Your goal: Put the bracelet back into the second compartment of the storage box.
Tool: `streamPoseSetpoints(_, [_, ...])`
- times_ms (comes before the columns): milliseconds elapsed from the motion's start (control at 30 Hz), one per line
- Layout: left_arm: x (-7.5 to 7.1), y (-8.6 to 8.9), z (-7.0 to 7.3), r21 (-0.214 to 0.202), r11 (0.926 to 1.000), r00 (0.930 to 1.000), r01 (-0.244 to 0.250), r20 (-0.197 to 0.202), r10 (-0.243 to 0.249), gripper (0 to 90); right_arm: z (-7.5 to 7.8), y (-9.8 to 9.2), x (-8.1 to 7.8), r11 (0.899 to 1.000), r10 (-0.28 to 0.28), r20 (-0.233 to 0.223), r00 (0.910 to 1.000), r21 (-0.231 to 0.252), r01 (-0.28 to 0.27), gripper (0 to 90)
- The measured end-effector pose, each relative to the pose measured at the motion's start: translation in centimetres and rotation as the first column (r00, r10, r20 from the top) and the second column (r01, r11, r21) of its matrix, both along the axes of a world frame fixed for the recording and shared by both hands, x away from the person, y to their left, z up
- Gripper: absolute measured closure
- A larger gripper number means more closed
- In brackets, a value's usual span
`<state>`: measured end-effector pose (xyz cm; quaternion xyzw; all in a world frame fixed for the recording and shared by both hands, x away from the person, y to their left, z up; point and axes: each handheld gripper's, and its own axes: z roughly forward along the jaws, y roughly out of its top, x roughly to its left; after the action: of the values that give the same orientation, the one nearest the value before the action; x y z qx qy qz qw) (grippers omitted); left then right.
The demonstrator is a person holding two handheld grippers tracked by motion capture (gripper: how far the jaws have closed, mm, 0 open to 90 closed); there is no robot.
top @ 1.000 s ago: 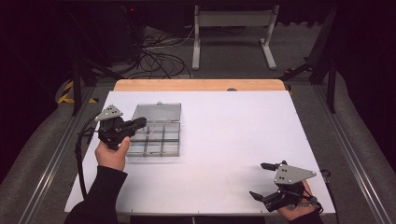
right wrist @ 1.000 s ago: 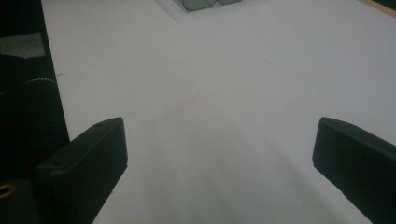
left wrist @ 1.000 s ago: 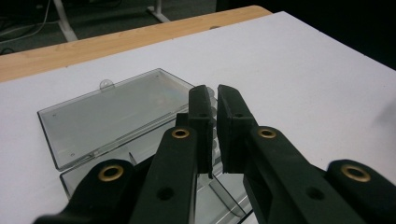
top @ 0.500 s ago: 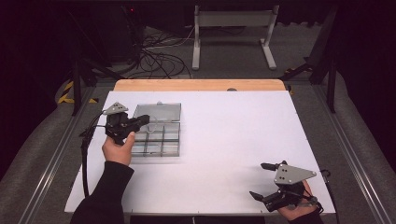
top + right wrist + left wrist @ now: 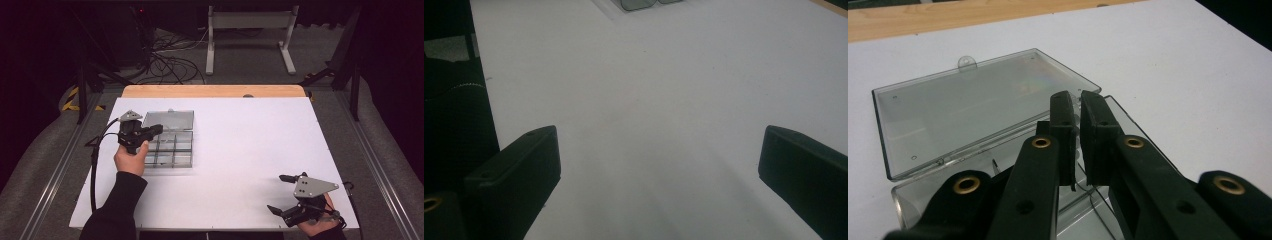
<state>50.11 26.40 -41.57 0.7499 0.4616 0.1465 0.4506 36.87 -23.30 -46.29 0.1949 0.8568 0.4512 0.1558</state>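
We saw the white table point(image 5: 240, 150) spread out ahead of both pairs of jaws, with a strip of bare wood along its far edge. On it lay the clear plastic compartment box point(image 5: 170, 150), its lid point(image 5: 168, 120) swung open and lying flat on the table beyond the tray. In the high view the box sat just ahead of and beneath the left gripper point(image 5: 155, 131), well apart from the right gripper point(image 5: 282, 194), which we held low near the table's near right corner.

From the left gripper view, the box lay directly under and past the jaw tips: the open lid point(image 5: 978, 110) stretched out beyond them and off to their left, and the tray's divided compartments showed between and below the two black arms. The left gripper point(image 5: 1074, 107) had its jaws drawn nearly together, only a thin slit parting the pads. We could not make out anything caught between them; they hovered just above the tray's hinge edge, and whether the tips touched the plastic we could not tell. Our left hand point(image 5: 131, 159) wrapped the gripper's body from behind, the cable looping away to the side.

From the right gripper view, the right gripper point(image 5: 659, 150) had its jaws spread wide, with nothing but bare table between them. A corner of the box point(image 5: 639, 4) showed far ahead of those jaws, slightly toward the left one.
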Motion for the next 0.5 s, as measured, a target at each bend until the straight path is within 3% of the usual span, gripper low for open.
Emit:
streamPoseSetpoints(133, [0.1,-0.3,-0.3,0.018,0.9998,1.0000,0.003,-0.007,-0.003,84.7,0.0,0.0,0.0,1.000,0.001,0.000,1.0000,-0.001,-0.001,4.0])
streamPoseSetpoints(500, [0.7,-0.9,-1.1,0.020,0.9997,0.9991,0.015,-0.041,-0.014,84.6,0.0,0.1,-0.1,1.000,0.005,-0.001,1.0000,-0.001,-0.005,3.8])
